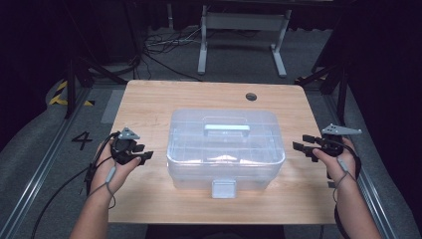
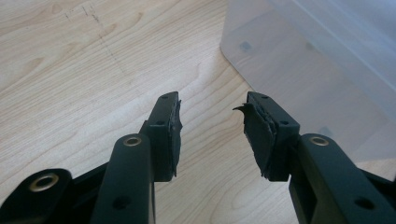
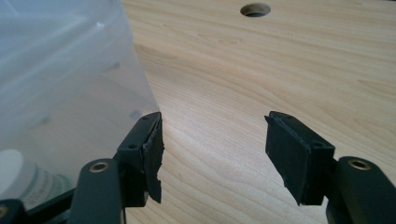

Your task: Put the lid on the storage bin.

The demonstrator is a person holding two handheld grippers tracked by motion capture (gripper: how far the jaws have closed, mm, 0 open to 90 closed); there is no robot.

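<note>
The jaws of both grippers are seen parted with nothing between them. In the high view, the left gripper point(image 1: 144, 157) is held at the left of the light wooden counter point(image 1: 149, 104), its black jaws pointed toward the clear lidded rectangular plastic storage box point(image 1: 225, 149) and kept just apart from its left wall. The right gripper point(image 1: 301, 142) is held near the counter's right edge, its jaws aimed at the box's right wall with a short gap left. The box is placed at the middle of the counter, with a pale handle point(image 1: 226, 128) set into its lid and a grey front latch point(image 1: 223, 188) hanging at the near side. A round hole point(image 1: 251, 96) is cut into the counter behind the box.

In the left gripper view, the left gripper point(image 2: 212, 128) is shown with a moderate gap between its worn pads, bare wood lying beneath, and a rounded corner of the box point(image 2: 299, 51) is seen ahead to the right, untouched.

In the right gripper view, the right gripper point(image 3: 215, 154) is shown spread wide over bare wood. The box wall point(image 3: 70, 84) is seen at the left, close beside one jaw; whether contact is made cannot be told. The hole point(image 3: 255, 9) is seen at the top.
</note>
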